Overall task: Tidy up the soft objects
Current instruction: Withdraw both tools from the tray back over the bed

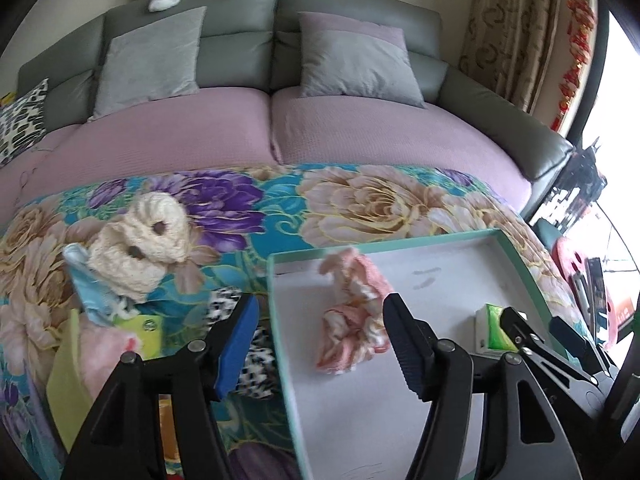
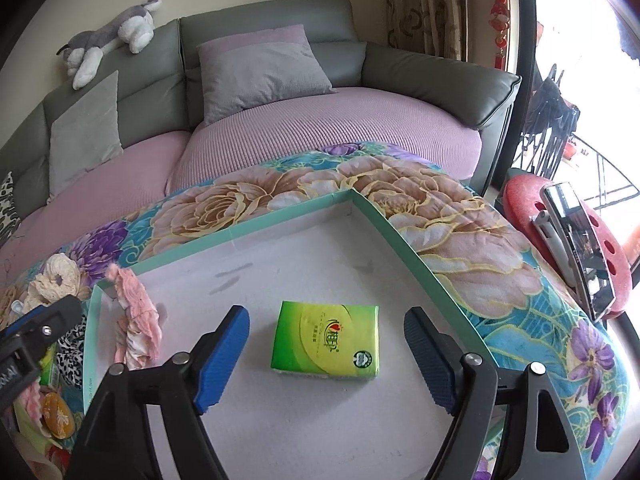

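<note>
A shallow tray (image 2: 384, 226) with a mint-green rim and white floor lies on a floral cloth (image 2: 472, 248) spread in front of a grey sofa (image 2: 420, 76). In the tray sit 2 things: a pink scrunchie (image 1: 352, 312), crumpled near the left wall, and a green tissue pack (image 2: 325, 339), flat on the floor further right. The left gripper (image 1: 322, 344) hangs over the tray's left edge with its jaws wide and nothing pressed between them; the pink scrunchie lies below and ahead of the gap, beside the right finger, free of both pads. The right gripper (image 2: 326, 360) hovers over the tray with its jaws wide too; the tissue pack lies between the 2 blue pads (image 2: 222, 360) without touching either. Outside the tray, to its left on the cloth, 2 cream scrunchies (image 1: 140, 240) rest against each other on a light-blue item (image 1: 90, 284), and a leopard-print scrunchie (image 1: 256, 364) lies just beside the tray wall, partly hidden by the left gripper's finger. More soft pieces in pink and yellow lie nearer the left edge, too blurred to name. On the sofa stand grey cushions (image 1: 356, 60), and a grey-and-white plush dog (image 2: 108, 38) lies along its back.
</note>
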Demonstrator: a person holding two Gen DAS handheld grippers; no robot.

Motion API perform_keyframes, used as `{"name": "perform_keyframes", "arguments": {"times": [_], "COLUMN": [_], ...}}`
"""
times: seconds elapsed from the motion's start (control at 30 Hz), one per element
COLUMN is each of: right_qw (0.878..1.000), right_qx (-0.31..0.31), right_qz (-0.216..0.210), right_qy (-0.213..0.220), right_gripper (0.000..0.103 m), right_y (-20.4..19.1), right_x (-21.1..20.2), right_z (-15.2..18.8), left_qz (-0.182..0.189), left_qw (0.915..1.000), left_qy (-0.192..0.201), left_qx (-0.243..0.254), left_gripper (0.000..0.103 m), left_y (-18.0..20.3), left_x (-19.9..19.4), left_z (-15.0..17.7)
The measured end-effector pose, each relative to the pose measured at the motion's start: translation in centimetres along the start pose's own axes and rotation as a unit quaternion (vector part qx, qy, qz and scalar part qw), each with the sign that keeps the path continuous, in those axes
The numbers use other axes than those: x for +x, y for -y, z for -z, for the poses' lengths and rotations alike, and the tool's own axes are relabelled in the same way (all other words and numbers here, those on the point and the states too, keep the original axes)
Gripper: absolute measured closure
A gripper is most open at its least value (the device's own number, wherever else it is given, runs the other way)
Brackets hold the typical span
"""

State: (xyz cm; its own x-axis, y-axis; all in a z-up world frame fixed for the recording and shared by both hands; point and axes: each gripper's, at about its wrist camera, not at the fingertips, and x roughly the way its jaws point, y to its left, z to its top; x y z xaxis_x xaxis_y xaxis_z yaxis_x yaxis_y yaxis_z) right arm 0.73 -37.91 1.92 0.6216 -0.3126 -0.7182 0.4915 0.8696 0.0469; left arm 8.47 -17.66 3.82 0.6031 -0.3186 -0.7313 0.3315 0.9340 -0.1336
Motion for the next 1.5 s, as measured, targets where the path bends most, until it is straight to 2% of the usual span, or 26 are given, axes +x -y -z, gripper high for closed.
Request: {"name": "perform_keyframes", "arguments": {"times": [0.03,0.07,0.1,0.27,0.37,0.63,0.9,1.13,1.5], "right_qw": [1.000,1.000,1.000,1.000,1.000,0.999,0.998,0.997,0.987], "right_qx": [0.000,0.000,0.000,-0.016,-0.022,-0.016,-0.057,-0.063,-0.106], "right_qz": [-0.002,-0.004,-0.008,-0.015,-0.016,-0.026,-0.031,-0.051,-0.119], "right_qy": [-0.001,-0.002,-0.003,-0.005,-0.006,-0.014,-0.016,-0.019,-0.029], "right_gripper": [0.014,0.005,0.000,0.000,0.000,0.000,0.000,0.000,0.000], "right_y": [0.0,0.0,0.0,-0.7,-1.0,-1.2,-3.5,-4.8,-9.0], "right_x": [0.0,0.0,-0.1,-0.5,-0.9,-1.5,-2.4,-2.9,-3.8], "right_z": [0.0,0.0,0.0,0.0,0.0,0.0,0.7,1.1,2.7], "left_qz": [-0.007,-0.017,-0.029,-0.056,-0.072,-0.086,-0.088,-0.102,-0.127], "left_qw": [1.0000,0.9998,0.9995,0.9971,0.9953,0.9914,0.9898,0.9860,0.9766], "left_qy": [0.000,0.000,-0.002,0.004,0.015,0.030,0.040,0.056,0.082], "left_qx": [-0.004,-0.009,-0.015,-0.051,-0.064,-0.095,-0.104,-0.119,-0.154], "left_gripper": [0.024,0.014,0.013,0.012,0.004,0.004,0.003,0.003,0.003], "left_y": [-0.4,-0.8,-1.3,-4.2,-5.6,-8.6,-10.2,-12.1,-16.1], "left_x": [-0.1,-0.2,-0.3,-1.2,-1.9,-3.5,-4.8,-6.6,-9.5], "left_z": [0.1,0.1,0.2,0.8,1.3,2.6,3.6,4.3,6.4]}}
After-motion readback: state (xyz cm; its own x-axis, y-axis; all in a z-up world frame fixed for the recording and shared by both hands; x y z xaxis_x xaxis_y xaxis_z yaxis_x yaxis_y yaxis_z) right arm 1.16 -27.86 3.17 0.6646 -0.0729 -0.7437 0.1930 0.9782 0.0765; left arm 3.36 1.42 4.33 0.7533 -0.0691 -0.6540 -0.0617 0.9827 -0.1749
